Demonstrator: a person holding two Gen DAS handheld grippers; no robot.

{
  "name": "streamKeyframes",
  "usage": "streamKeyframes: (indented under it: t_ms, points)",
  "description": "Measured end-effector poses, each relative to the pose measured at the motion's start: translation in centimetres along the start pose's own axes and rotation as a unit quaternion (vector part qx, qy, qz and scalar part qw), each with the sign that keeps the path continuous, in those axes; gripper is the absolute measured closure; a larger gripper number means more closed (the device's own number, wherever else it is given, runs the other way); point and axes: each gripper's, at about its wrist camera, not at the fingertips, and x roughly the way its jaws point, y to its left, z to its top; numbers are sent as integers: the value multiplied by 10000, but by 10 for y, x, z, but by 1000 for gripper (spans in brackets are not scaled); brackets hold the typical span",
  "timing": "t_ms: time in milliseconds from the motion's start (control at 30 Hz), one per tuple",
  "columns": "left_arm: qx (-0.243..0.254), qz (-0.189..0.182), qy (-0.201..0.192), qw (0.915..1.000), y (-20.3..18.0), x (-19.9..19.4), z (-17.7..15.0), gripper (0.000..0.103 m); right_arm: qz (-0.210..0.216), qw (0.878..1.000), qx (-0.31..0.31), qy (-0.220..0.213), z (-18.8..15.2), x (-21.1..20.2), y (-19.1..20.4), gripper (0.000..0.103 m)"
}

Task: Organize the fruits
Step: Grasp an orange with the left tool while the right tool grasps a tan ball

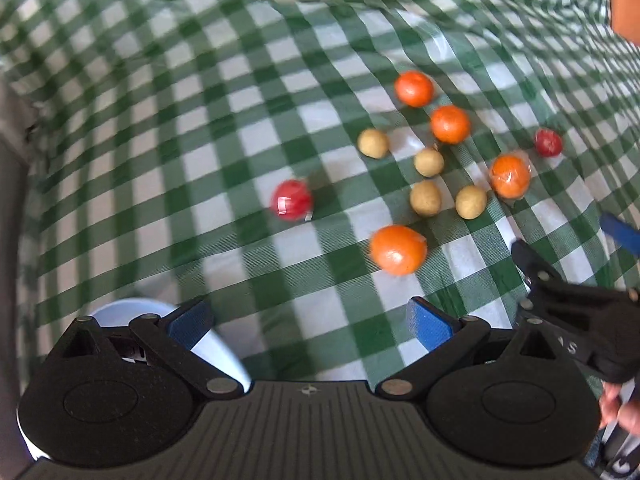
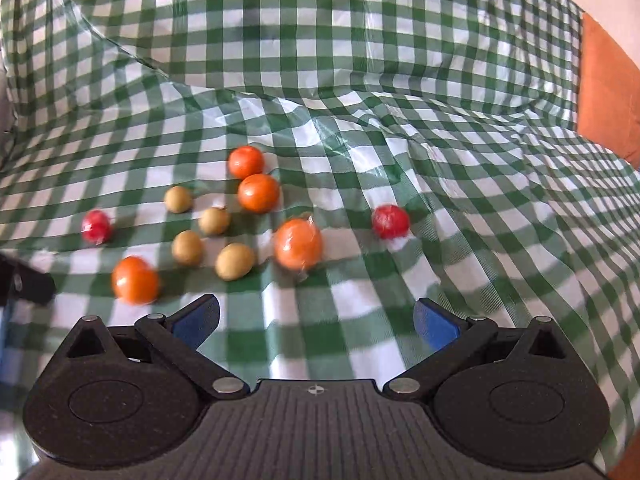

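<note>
Several fruits lie loose on a green-and-white checked cloth (image 1: 200, 120): orange ones (image 1: 398, 250) (image 2: 298, 244), small tan ones (image 1: 425, 198) (image 2: 235, 261) and two red ones (image 1: 291, 199) (image 2: 390, 221). My left gripper (image 1: 310, 322) is open and empty, above the cloth short of the nearest orange fruit. My right gripper (image 2: 316, 320) is open and empty, just short of the wrapped orange fruit. The right gripper also shows at the right edge of the left wrist view (image 1: 568, 304).
A white bowl (image 1: 216, 354) sits under my left gripper's left finger. A brown surface (image 2: 608, 84) shows past the cloth's right edge. The cloth is creased and rises at the back. A dark part of the other gripper (image 2: 24, 284) is at the left edge.
</note>
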Motion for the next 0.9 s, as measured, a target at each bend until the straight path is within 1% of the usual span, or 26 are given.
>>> streamKeyframes:
  t_ms: [67, 133, 167, 200, 233, 267, 300, 367, 467, 500, 533, 567, 600, 633, 667, 700, 733, 800, 900]
  points:
    - [-21, -30, 25, 10000, -2, 9, 3, 0, 73, 9997, -229, 58, 4, 16, -2, 3]
    - [-69, -149, -13, 9999, -1, 16, 4, 0, 351, 9986, -384, 99, 4, 23, 1, 9]
    - [-69, -209, -18, 9998, -1, 19, 6, 0, 515, 9977, -420, 131, 4, 27, 2, 14]
    - [-51, -270, -23, 9996, -1, 21, 6, 0, 663, 9965, -472, 166, 2, 32, 5, 22]
    - [-27, -317, -45, 9995, -1, 23, 7, 0, 788, 9952, -543, 190, 0, 36, 8, 26]
    - [-7, -362, -67, 9993, -1, 23, 8, 0, 889, 9939, -618, 209, -2, 41, 12, 33]
    - [19, -416, -105, 9991, -3, 24, 10, 1, 966, 9928, -684, 207, -3, 43, 16, 34]
    - [88, -563, -149, 9983, -7, 27, 15, 1, 1048, 9917, -747, -23, -4, 47, 20, 35]
    - [152, -754, -195, 9968, -13, 31, 22, 2, 1196, 9895, -791, -175, 0, 55, 23, 35]
    - [151, -842, -208, 9961, -15, 32, 24, 9, 1231, 9886, -838, -225, 2, 57, 23, 35]
    - [137, -960, -163, 9952, -17, 35, 26, 21, 1255, 9878, -874, -295, 2, 59, 22, 35]
    - [90, -1115, -93, 9937, -17, 38, 28, 28, 1277, 9873, -884, -342, 2, 61, 21, 35]
    - [27, -1279, -14, 9918, -17, 42, 30, 48, 1332, 9869, -838, -356, 1, 61, 16, 37]
    - [-1, -1401, 111, 9901, -18, 47, 32, 59, 1377, 9865, -795, -389, 1, 62, 15, 42]
    - [-53, -1455, 165, 9892, -17, 49, 32, 59, 1372, 9863, -788, -459, 2, 62, 15, 64]
    - [-115, -1484, 135, 9888, -16, 49, 32, 60, 1391, 9857, -808, -507, 0, 60, 14, 73]
    - [-136, -1510, 114, 9884, -15, 47, 31, 60, 1388, 9855, -833, -512, 1, 61, 15, 73]
    - [-162, -1432, 76, 9895, -12, 40, 26, 60, 1419, 9857, -766, -489, 0, 59, 7, 73]
    - [-184, -1247, -50, 9920, -1, 17, 11, 60, 1155, 9903, -638, -439, -1, 47, 0, 73]
